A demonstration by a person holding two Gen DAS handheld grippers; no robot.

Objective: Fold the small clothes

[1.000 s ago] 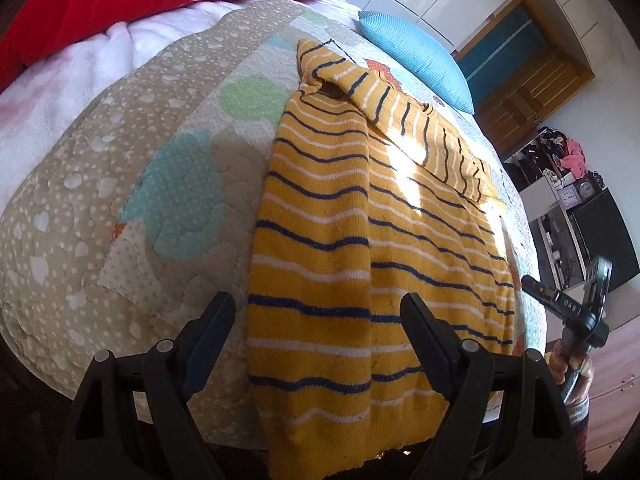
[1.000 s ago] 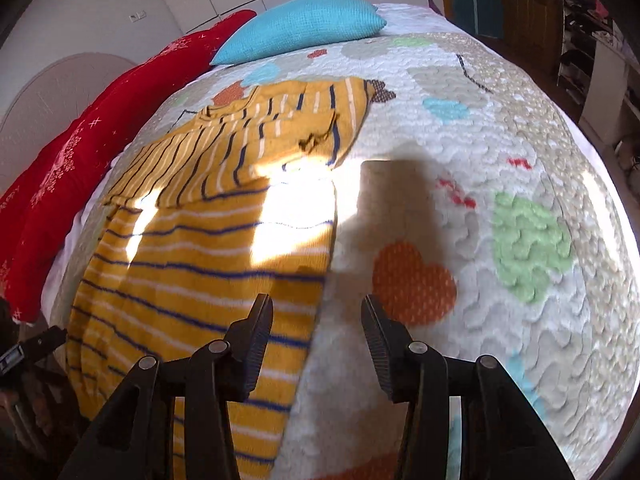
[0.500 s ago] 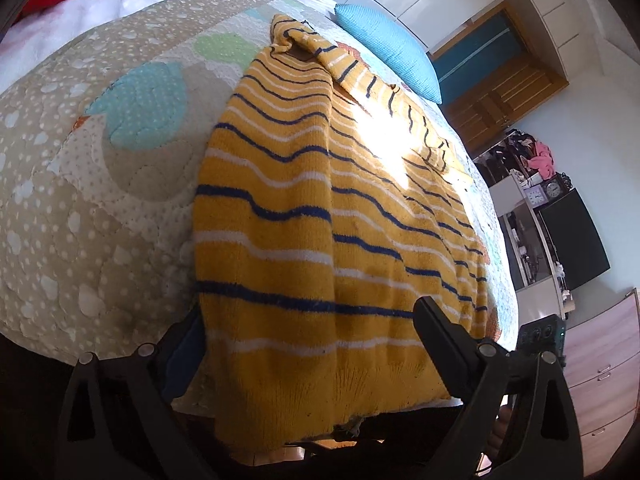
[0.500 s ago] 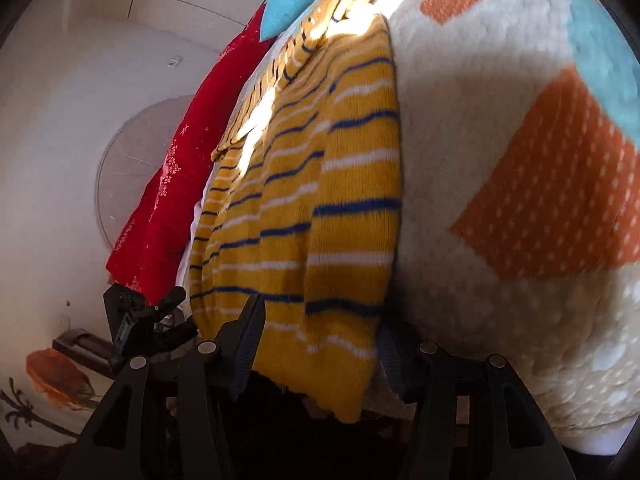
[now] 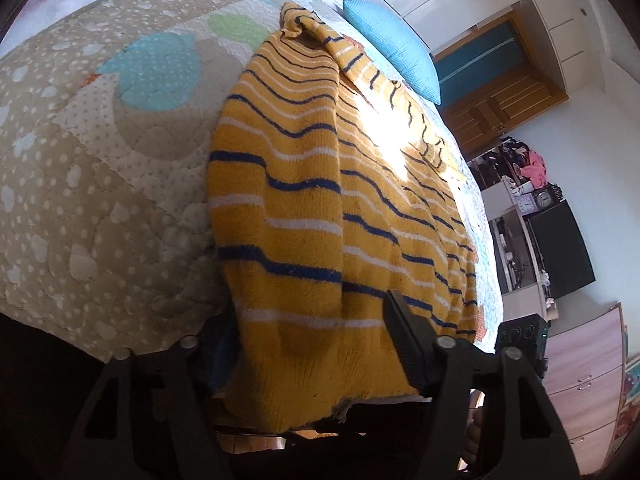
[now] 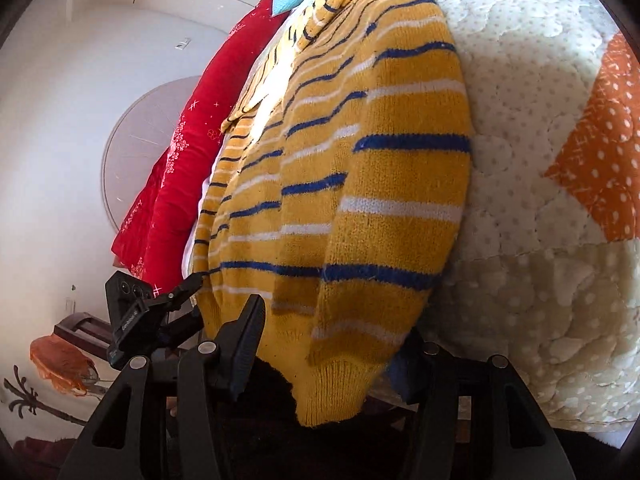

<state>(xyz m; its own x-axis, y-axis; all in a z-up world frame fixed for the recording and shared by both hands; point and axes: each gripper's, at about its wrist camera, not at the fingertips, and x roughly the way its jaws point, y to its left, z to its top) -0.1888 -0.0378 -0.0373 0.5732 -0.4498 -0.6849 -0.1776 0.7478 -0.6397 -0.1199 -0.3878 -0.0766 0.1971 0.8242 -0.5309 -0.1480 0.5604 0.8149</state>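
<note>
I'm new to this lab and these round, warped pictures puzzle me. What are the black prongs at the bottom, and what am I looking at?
No robot here: a person holds a two-finger tool in each hand, and each tool carries a fisheye camera looking forward along its fingers. Those prongs are the jaws.

One picture comes from the left gripper, the other from the right gripper. Each also shows the other tool off to one side.

Both look at a yellow striped sweater lying on a patchwork quilt, its hem hanging over the bed's edge. Each pair of jaws stands open around a bottom corner of the sweater; nothing is pinched yet. A blue pillow and a red cushion lie further back.
</note>
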